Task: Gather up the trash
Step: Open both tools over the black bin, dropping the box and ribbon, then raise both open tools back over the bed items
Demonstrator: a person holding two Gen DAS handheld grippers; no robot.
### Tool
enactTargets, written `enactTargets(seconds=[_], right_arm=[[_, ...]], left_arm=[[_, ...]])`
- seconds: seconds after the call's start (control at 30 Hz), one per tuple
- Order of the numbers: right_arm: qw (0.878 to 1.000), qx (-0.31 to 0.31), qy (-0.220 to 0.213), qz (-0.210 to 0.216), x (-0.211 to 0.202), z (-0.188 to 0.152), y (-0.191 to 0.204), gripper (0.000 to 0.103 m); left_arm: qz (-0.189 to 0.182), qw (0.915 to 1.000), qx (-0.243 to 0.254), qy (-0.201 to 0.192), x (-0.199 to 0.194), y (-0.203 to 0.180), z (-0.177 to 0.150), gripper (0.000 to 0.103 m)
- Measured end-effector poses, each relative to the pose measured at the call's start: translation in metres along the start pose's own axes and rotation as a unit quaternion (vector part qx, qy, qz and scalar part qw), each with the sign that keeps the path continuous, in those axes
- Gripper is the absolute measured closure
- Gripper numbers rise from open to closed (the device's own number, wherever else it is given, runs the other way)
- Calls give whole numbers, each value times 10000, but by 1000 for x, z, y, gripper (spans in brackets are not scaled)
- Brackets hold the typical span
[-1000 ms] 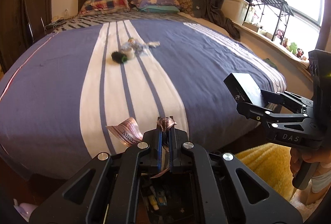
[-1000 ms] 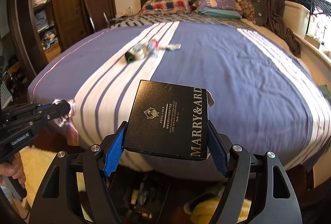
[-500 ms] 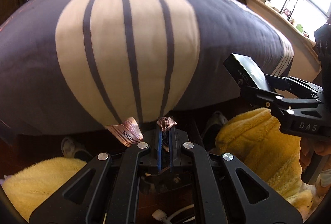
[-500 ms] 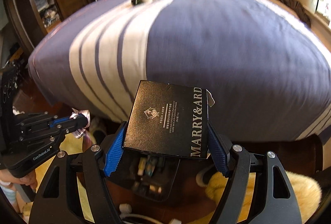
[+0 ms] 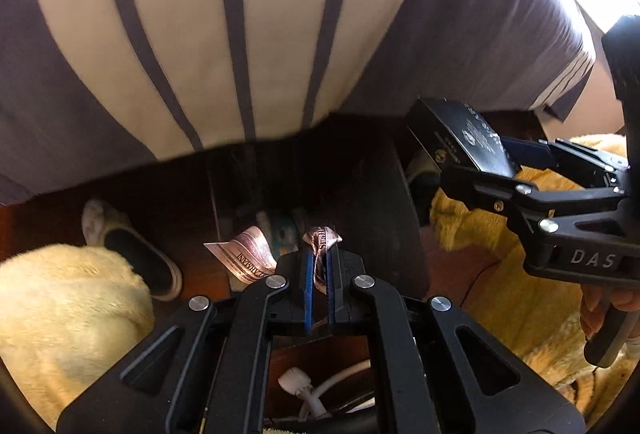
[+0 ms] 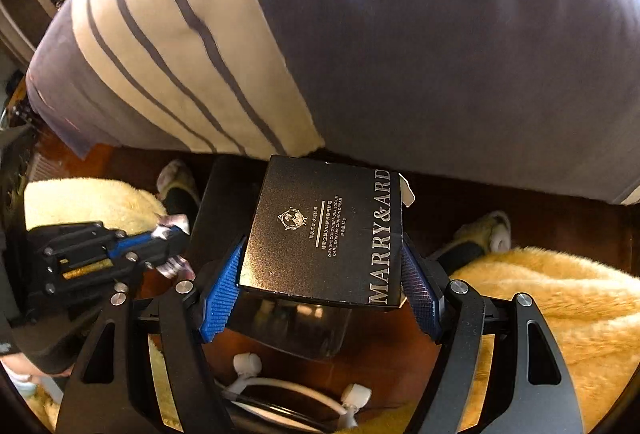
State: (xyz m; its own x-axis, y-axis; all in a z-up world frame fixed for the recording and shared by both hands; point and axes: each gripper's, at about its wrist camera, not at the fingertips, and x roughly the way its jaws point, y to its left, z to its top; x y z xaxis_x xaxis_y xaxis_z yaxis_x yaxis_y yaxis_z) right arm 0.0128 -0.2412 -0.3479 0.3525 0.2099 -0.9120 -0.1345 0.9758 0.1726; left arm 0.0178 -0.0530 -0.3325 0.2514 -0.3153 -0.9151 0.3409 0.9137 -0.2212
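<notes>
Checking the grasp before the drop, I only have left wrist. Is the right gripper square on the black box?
Observer: Yes. The right gripper has a blue pad on each side wall of the black box, printed face up.
Operator: Box intact?
Observer: A white flap sticks out at its far right corner.
Operator: What's under it?
Observer: A dark bin shows directly below the box in this view.

Crumpled pink-striped wrapper (image 5: 320, 246) held upright between closed jaws; flat black "MARRY&ARD" box (image 6: 326, 230) held level, lettering upward.
</notes>
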Motion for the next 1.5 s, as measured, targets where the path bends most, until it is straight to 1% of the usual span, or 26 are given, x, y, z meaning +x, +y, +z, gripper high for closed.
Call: enactTargets(seconds=[0.17,0.37,0.47,0.57,0.63,0.67,0.73,0.77,0.83,0.87,0.9,0.93,0.97,1.03,1.1,1.17,1.3,1.37,1.5], right_arm=[[9996,141,252,52,24,5,2,29],[9987,182,454,128,42,10,5,28],[9986,198,462,132,42,13,2,28],[9987,216,447,128,41,14,0,23],[9987,230,427,135,40,15,-1,20],[9988,246,410,128,40,16,-1,19],[9988,274,384,120,39,17,-2,18],[9988,292,367,108,38,18,-3,18],[9989,326,328,77,35,20,-6,17],[9989,355,291,63,32,21,-8,17],[9989,377,256,57,29,22,-10,16],[9990,400,209,44,25,22,-11,16],[9990,416,143,9,20,23,-14,15],[9991,416,-3,-81,7,26,-17,15],[9990,394,-188,-99,-7,31,-18,15],[9983,357,-451,-56,-27,38,-17,14],[9936,220,-1104,-68,-71,57,-11,13],[9894,121,-1444,-102,-94,69,-7,12],[9812,-11,-1924,-159,-125,95,-5,9]], left_arm=[[33,9991,1,433,28,4,-4,97],[-5,9985,-133,528,35,13,-3,97],[-29,9983,-184,545,35,15,-2,92],[-54,9979,-239,595,36,18,-1,81],[-53,9978,-248,614,35,19,-1,70],[-53,9978,-254,618,35,19,-1,67],[-51,9978,-259,616,34,19,0,58],[-27,9978,-258,605,33,19,1,56],[59,9981,-272,558,30,20,2,46],[94,9981,-278,539,28,21,3,43],[145,9982,-287,504,25,22,4,38],[178,9983,-296,469,22,23,5,34],[221,9984,-306,419,17,24,6,32],[317,9985,-318,316,7,27,10,27],[408,9985,-316,183,-6,29,15,24],[486,9983,-308,-16,-26,30,22,23],[477,9973,-297,-472,-65,28,39,21],[499,9956,-281,-736,-87,28,50,21],[649,9904,-224,-1197,-123,30,75,18]])
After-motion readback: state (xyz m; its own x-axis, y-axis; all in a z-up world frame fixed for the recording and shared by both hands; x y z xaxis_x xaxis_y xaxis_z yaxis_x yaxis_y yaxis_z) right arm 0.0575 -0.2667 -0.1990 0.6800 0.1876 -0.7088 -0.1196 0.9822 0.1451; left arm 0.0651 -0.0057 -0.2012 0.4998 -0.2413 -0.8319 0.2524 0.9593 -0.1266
